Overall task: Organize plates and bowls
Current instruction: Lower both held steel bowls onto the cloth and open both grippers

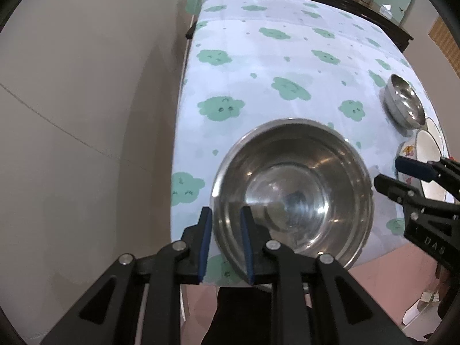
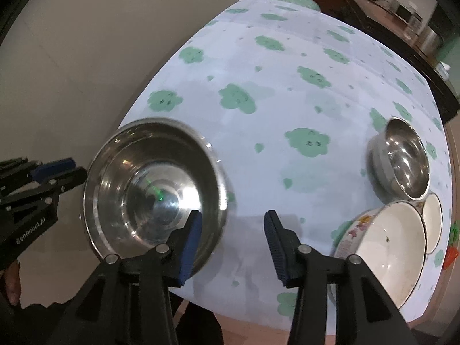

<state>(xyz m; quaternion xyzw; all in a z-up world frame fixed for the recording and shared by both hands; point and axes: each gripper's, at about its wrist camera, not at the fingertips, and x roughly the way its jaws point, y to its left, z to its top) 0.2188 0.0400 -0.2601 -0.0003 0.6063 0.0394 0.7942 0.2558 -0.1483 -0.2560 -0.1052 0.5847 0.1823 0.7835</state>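
Gripping the near-left rim of the big steel bowl (image 1: 293,192), the left gripper (image 1: 227,238) is pinching the wall with one blue pad outside and one inside. The bowl is sitting at the near-left corner of the cloud-print table (image 1: 258,57), its rim seemingly hanging a little past the table edge, though the fisheye bend makes that hard to judge. The right gripper (image 2: 233,241) is hovering just right of the bowl with its jaws spread and nothing between them; its left finger (image 2: 191,238) is overlapping the bowl's rim in the right wrist view, and I cannot tell whether it is touching. Well right of the big bowl, a small steel bowl (image 2: 402,161) is standing by the table's right edge, with a white patterned bowl (image 2: 385,247) just nearer, touching or nearly touching it, and another white dish (image 2: 432,224) partly hiding behind them.
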